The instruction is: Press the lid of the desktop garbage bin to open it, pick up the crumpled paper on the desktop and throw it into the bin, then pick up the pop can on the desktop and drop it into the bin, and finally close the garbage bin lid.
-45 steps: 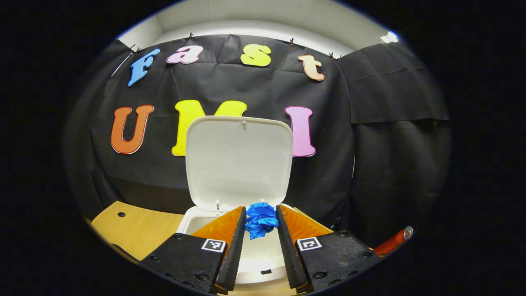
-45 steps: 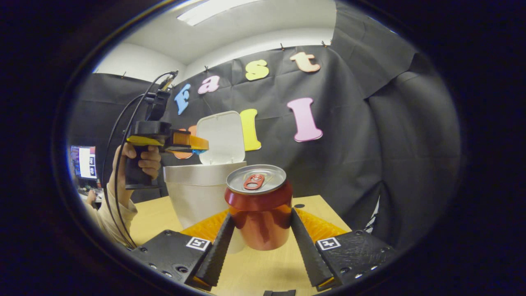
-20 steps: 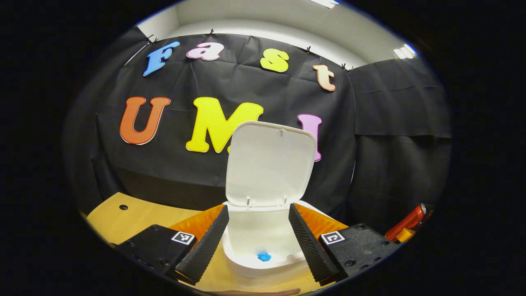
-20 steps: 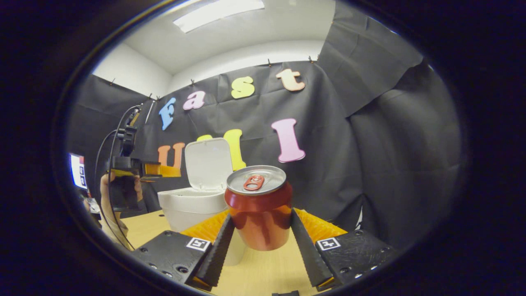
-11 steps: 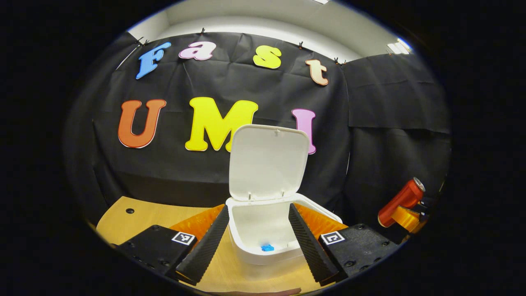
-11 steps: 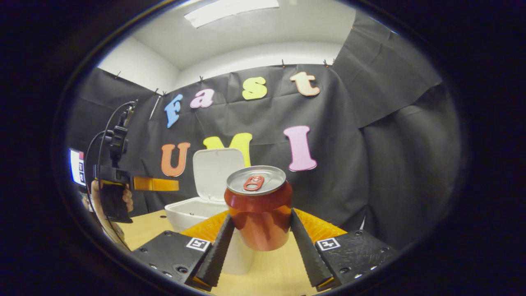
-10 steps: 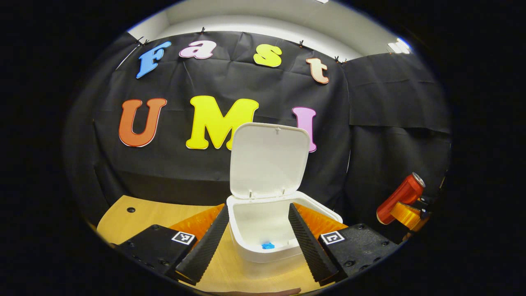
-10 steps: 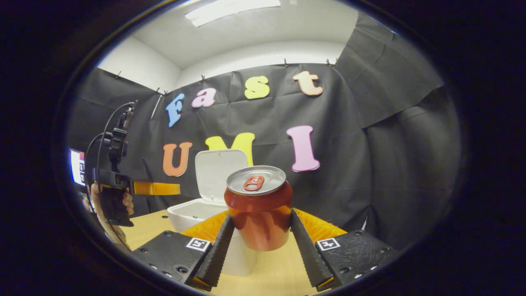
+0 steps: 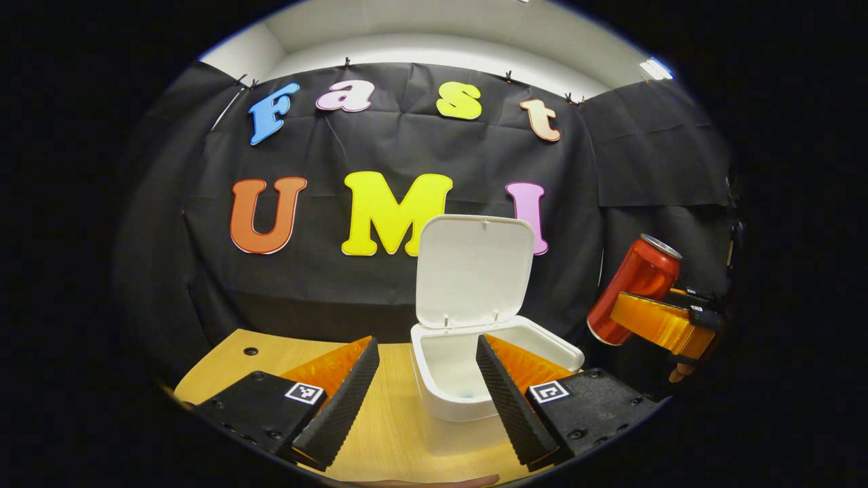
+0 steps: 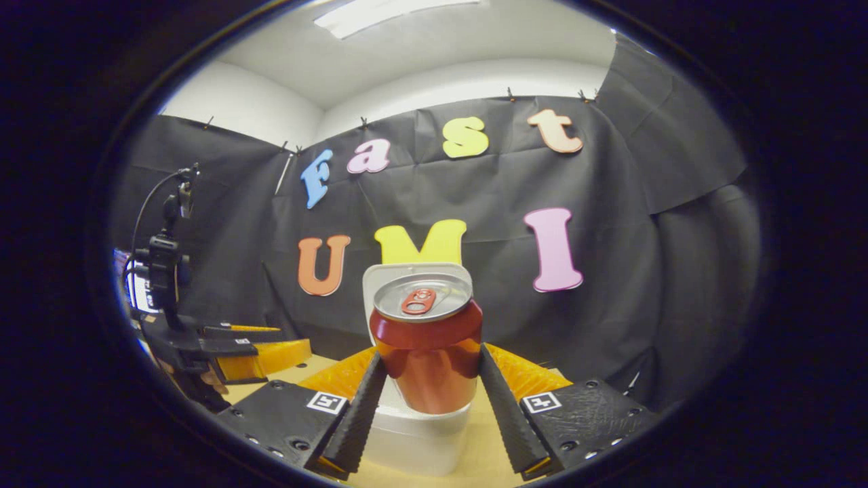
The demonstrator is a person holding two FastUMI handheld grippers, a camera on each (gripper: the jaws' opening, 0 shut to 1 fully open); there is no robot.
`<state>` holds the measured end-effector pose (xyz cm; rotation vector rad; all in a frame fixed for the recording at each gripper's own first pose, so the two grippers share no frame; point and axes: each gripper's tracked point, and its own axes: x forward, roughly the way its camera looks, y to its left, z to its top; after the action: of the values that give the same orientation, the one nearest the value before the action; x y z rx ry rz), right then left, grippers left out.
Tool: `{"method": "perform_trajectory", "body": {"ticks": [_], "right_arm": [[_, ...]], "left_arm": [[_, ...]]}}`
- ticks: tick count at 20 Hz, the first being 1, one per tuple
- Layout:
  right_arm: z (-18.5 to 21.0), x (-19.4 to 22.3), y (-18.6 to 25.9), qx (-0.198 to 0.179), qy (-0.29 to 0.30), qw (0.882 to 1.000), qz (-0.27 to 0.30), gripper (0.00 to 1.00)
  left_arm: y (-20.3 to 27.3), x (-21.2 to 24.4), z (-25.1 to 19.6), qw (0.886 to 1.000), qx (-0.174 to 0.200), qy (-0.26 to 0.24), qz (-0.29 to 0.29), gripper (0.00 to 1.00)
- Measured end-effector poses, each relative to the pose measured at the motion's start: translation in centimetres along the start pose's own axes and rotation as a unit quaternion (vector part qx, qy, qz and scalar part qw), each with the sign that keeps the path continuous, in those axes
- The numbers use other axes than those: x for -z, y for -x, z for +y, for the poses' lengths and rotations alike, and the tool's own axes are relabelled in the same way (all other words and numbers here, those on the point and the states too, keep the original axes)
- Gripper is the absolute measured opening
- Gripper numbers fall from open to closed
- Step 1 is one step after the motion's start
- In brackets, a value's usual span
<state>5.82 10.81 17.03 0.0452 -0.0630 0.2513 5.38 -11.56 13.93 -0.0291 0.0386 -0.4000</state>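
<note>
The white desktop bin [image 9: 434, 390] stands on the wooden table with its lid [image 9: 475, 271] raised upright. A scrap of blue crumpled paper [image 9: 466, 392] lies at its bottom. My left gripper [image 9: 426, 342] is open and holds nothing, low in front of the bin's left side. To the right, the tilted red pop can [image 9: 634, 288] hangs in the air in the right gripper [image 9: 654, 324]. In the right gripper view that gripper [image 10: 431, 352] is shut on the can [image 10: 426, 325], lifted in front of the bin [image 10: 420, 434]. The left gripper [image 10: 251, 352] shows at the far left.
The wooden table [image 9: 380, 427] has a small hole [image 9: 251, 351] near its back left corner. Black cloth walls close in behind and to the right of the bin. A cable and a screen [image 10: 132, 291] sit at the far left edge.
The left gripper let go of the blue paper, which dropped into the bin, then drew back and left. The right gripper lifted the can off the table and carried it toward the bin.
</note>
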Motion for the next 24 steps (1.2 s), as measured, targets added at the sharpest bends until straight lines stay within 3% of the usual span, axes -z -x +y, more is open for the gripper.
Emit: {"method": "perform_trajectory", "body": {"ticks": [3, 6, 10, 13, 17, 24], "right_arm": [[1.0, -0.3, -1.9, -0.005, 0.025, 1.0, 0.002, 0.79], [1.8, 0.4, -3.7, -0.007, 0.033, 0.999, 0.021, 0.8], [1.9, 0.7, -6.1, 0.002, 0.051, 0.998, 0.027, 0.8], [2.0, 0.4, -7.7, -0.001, 0.041, 0.999, 0.02, 0.8], [1.9, 1.0, -10.1, 0.004, 0.028, 0.999, 0.033, 0.81], [2.0, 2.0, -13.0, 0.011, 0.018, 0.998, 0.058, 0.81]], "left_arm": [[1.4, 1.5, 0.6, 1.0, -0.005, 0.009, 0.004, 0.94], [3.1, 3.6, 2.7, 0.999, -0.04, 0.002, 0.011, 0.94], [5.1, 6.9, 3.1, 0.999, -0.036, 0.003, 0.025, 0.94], [6.5, 8.2, 3.9, 0.999, -0.028, 0.025, 0.024, 0.94], [7.3, 8.6, 6.2, 0.999, -0.048, 0.018, -0.002, 0.95], [7.3, 10.0, 7.5, 0.998, -0.052, 0.021, 0.008, 0.94]]}}
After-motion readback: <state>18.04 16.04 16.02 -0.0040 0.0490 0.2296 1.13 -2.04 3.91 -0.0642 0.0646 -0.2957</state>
